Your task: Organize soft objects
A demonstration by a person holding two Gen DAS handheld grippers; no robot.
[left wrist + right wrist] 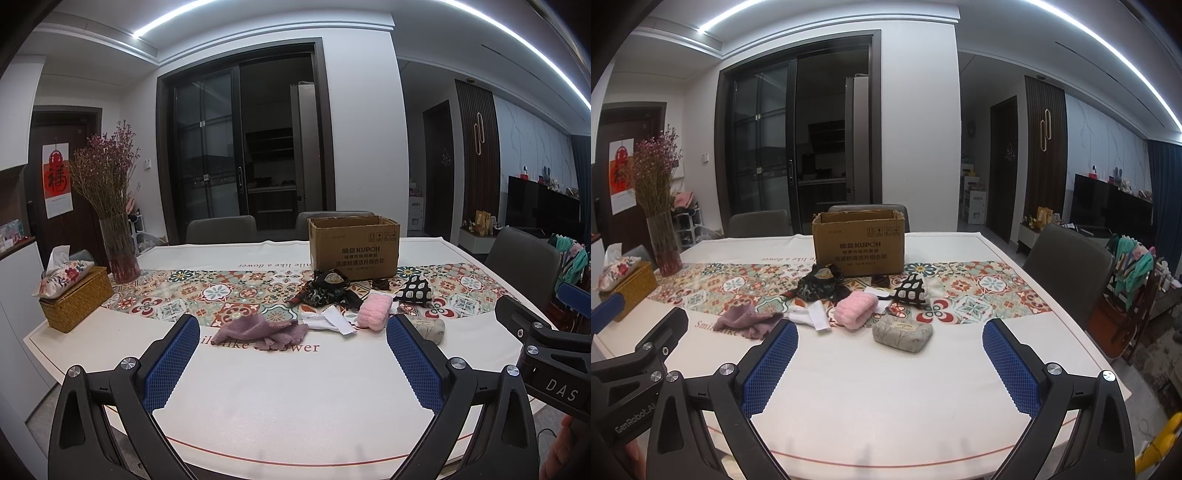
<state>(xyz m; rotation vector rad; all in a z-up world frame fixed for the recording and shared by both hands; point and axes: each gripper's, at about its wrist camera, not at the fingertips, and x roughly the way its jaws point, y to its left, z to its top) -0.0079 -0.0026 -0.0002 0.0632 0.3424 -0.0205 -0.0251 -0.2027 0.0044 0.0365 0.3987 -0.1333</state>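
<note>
Left gripper fingers wide apart, nothing btwn them, above near edge of table. Right gripper same: wide, holding nothing.

Soft items loose mid-table, just in front of cardboard box, box top open:
- purple cloth, leftmost
- white cloth beside it
- pink fluffy roll
- grey pouch, nearest right gripper
- dark patterned fabric touching box front
- black/white patterned pouch

Far left: vase w/ dried flowers, wicker tissue box.
</note>
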